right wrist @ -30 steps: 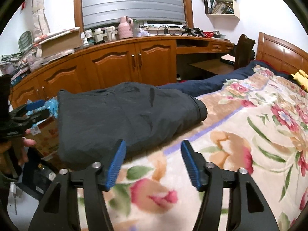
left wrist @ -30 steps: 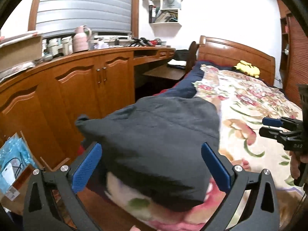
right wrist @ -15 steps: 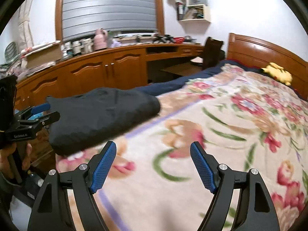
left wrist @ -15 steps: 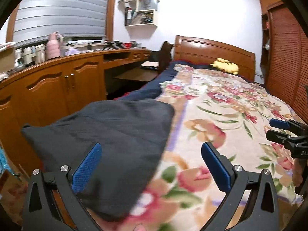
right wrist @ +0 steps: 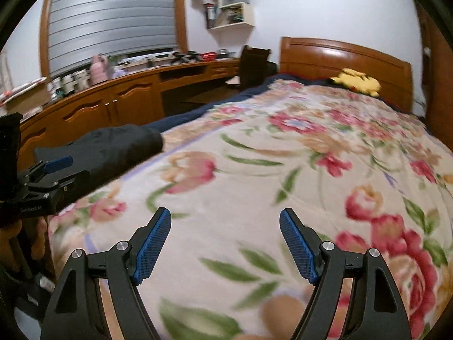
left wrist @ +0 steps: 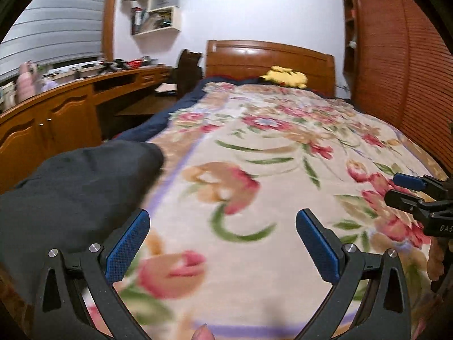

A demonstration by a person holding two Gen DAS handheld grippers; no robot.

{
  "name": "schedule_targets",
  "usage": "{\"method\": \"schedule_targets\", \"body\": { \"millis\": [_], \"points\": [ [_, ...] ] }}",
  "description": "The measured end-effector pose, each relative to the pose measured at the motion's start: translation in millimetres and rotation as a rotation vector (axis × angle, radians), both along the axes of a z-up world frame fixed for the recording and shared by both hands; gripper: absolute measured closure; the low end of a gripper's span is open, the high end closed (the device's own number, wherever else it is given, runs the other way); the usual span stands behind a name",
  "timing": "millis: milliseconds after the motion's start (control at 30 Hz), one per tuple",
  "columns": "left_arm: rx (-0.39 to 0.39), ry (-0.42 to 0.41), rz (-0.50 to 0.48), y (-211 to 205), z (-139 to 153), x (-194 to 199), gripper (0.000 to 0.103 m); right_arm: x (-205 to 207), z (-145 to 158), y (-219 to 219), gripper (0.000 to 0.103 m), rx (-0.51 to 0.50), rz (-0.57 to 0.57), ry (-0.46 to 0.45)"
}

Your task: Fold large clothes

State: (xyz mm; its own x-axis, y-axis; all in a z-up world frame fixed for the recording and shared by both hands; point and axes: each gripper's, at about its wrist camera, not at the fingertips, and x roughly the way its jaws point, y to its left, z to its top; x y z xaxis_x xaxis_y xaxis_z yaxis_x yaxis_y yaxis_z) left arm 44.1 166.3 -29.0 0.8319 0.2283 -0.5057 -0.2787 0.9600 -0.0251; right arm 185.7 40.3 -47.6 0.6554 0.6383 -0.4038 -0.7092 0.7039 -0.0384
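A folded dark grey garment (left wrist: 76,181) lies at the near left corner of the bed, on the floral blanket (left wrist: 254,153). My left gripper (left wrist: 222,221) stands open over the blanket, just right of the garment, with nothing between its blue pads. In the right wrist view the same garment (right wrist: 113,147) lies far to the left, and my right gripper (right wrist: 225,218) hangs open above bare blanket (right wrist: 283,153). Each gripper shows at the edge of the other's view: the right gripper (left wrist: 407,189) at the right, the left gripper (right wrist: 56,167) at the left, held by a hand.
A wooden cabinet run with a cluttered top (right wrist: 113,102) lines the left side of the bed. A wooden headboard (left wrist: 269,59) and a yellow plush toy (left wrist: 286,76) sit at the far end. A slatted wardrobe (left wrist: 396,70) stands on the right.
Both grippers have swung right, away from the folded garment and over open blanket. The right gripper's jaws have widened. The garment stays at the bed's corner.
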Motion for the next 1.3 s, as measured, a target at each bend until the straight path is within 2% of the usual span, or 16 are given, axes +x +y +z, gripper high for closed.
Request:
{"method": "schedule_targets", "body": {
  "millis": [267,500,733,1033,1300],
  "points": [
    [-0.006,0.023,-0.103,-66,-4,43,0.000,-1,3,-61,0.022,0.038,-0.122,-0.005],
    [-0.009,-0.011,-0.166,-107,15,60,0.000,-10,8,-100,0.022,0.080,-0.202,-0.033],
    [-0.014,-0.011,-0.192,-135,27,76,0.000,-25,12,-128,0.022,0.117,-0.284,-0.073],
    [-0.009,-0.040,-0.184,-143,25,73,0.000,-50,11,-144,0.022,0.140,-0.349,-0.146],
    [0.014,-0.055,-0.151,-137,11,62,0.000,-46,1,-145,0.022,0.145,-0.377,-0.163]
  ]
}}
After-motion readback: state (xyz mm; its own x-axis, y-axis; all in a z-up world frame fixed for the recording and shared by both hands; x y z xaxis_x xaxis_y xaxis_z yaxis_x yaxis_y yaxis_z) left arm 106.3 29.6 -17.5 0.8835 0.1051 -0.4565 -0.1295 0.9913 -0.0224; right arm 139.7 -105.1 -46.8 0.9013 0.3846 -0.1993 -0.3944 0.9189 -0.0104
